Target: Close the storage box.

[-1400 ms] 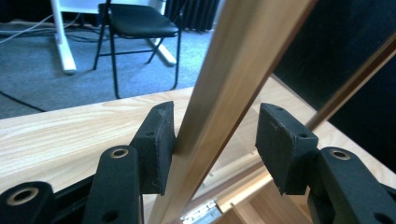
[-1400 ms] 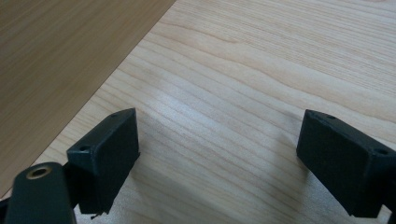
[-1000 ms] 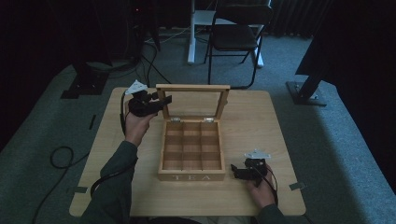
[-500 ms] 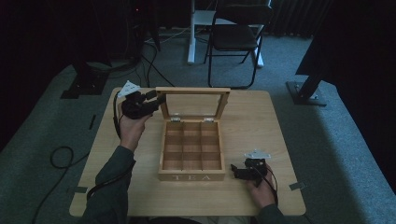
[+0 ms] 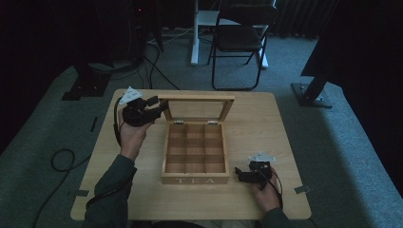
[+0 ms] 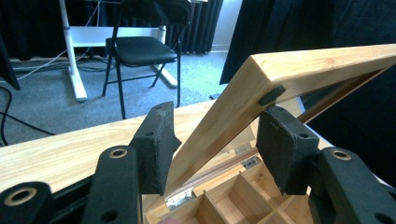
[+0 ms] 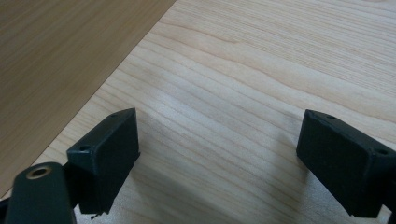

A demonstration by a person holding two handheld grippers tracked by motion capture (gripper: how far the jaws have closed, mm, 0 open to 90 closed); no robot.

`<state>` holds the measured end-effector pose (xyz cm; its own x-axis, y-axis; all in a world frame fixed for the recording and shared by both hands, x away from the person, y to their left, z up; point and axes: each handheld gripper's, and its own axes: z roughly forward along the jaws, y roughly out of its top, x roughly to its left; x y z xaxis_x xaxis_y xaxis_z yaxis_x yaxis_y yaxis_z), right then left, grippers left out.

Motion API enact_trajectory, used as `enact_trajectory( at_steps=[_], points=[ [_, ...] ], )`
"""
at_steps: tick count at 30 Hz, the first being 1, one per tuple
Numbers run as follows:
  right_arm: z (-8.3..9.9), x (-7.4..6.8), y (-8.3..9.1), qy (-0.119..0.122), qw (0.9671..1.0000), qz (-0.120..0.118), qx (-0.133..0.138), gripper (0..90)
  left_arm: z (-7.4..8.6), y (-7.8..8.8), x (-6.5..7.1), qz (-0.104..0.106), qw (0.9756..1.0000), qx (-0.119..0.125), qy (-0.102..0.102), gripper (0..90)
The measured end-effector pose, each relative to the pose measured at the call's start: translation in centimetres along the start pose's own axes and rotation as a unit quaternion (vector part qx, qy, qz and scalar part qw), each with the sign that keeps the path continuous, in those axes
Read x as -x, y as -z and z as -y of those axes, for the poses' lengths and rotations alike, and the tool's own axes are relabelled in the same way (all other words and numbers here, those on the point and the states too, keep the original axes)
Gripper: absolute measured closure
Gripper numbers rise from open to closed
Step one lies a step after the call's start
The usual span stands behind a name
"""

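A wooden tea box [image 5: 195,179] marked TEA stands mid-table, its several compartments bare. Its glass-paned lid [image 5: 197,97] is raised and leans back on its hinges. My left gripper [image 5: 160,107] is at the lid's top left corner. In the left gripper view the lid's wooden frame [image 6: 303,65] runs between my two pads [image 6: 156,140], which close on it from both sides. My right gripper [image 5: 241,175] rests on the table to the right of the box's front corner. Its jaws are wide apart over bare wood [image 7: 217,154].
The light wooden table [image 5: 266,123] has free room to the right and left of the box. A black folding chair [image 5: 240,38] stands on the carpet beyond the far edge. Cables [image 5: 62,159] lie on the floor at the left.
My left gripper has shifted a little left and toward me at the lid's corner, and the lid has tipped slightly further back. The right gripper has stayed in place.
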<state>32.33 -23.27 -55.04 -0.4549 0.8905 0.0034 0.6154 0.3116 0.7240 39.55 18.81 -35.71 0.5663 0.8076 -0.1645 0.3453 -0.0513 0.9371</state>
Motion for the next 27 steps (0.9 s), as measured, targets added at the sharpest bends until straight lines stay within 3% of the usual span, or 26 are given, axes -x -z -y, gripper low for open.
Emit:
enact_trajectory(
  at_steps=[6,16,27],
  points=[
    [0.0,0.0,0.0,0.0,1.0,0.0,0.0,12.6,0.7,0.4,0.1,0.006,0.9999,0.003,0.009,41.9],
    [0.0,0.0,0.0,0.0,1.0,0.0,0.0,12.6,1.6,1.3,0.8,0.004,0.9999,-0.007,0.007,40.6],
    [0.0,0.0,0.0,0.0,1.0,0.0,0.0,12.6,2.6,1.9,1.2,0.007,0.9997,-0.008,0.019,39.7]
  ],
)
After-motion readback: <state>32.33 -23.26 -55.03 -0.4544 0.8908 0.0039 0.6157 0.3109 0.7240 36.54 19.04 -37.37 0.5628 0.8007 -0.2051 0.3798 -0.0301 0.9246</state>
